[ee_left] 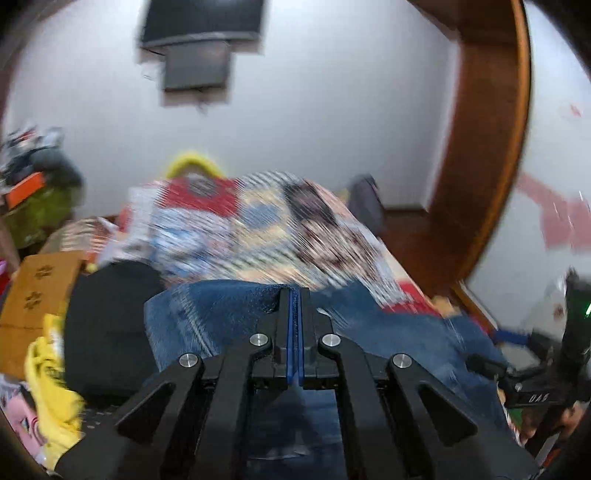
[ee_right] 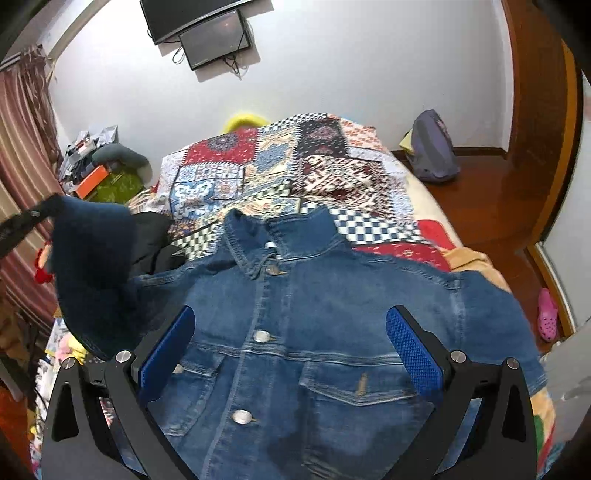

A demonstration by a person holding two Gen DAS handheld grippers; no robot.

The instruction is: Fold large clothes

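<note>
Denim jacket (ee_right: 295,332) is lying face up on the bed, buttoned down the front, collar pointing away toward the far wall. Nearest to me, the right hand-held gripper (ee_right: 291,354) is hanging over the jacket's chest with its blue pads (ee_right: 413,350) spread wide, one to each side of the button row, gripping nothing. Just left of it, the jacket's sleeve (ee_right: 92,273) is being held up off the bed, curling in the air, pinched at its end by the left hand-held gripper (ee_right: 27,221). In the left wrist view that left gripper's jaws are standing pressed together on a fold of the blue denim (ee_left: 221,314), with the cloth draping down over both sides of the fingers; the view around it is smeared with blur.

Beyond the collar, a dark garment (ee_right: 159,240) is lying bunched on the patchwork bedspread (ee_right: 280,170), which is covering the rest of the bed (ee_right: 432,199). Past the bed's left edge, clutter and an orange box (ee_right: 90,184) are piling against a striped curtain (ee_right: 22,140). On the right, a grey-purple backpack (ee_right: 432,151) is sitting on the wooden floor. Farthest off, two dark screens (ee_right: 207,26) are hanging on the white wall.
</note>
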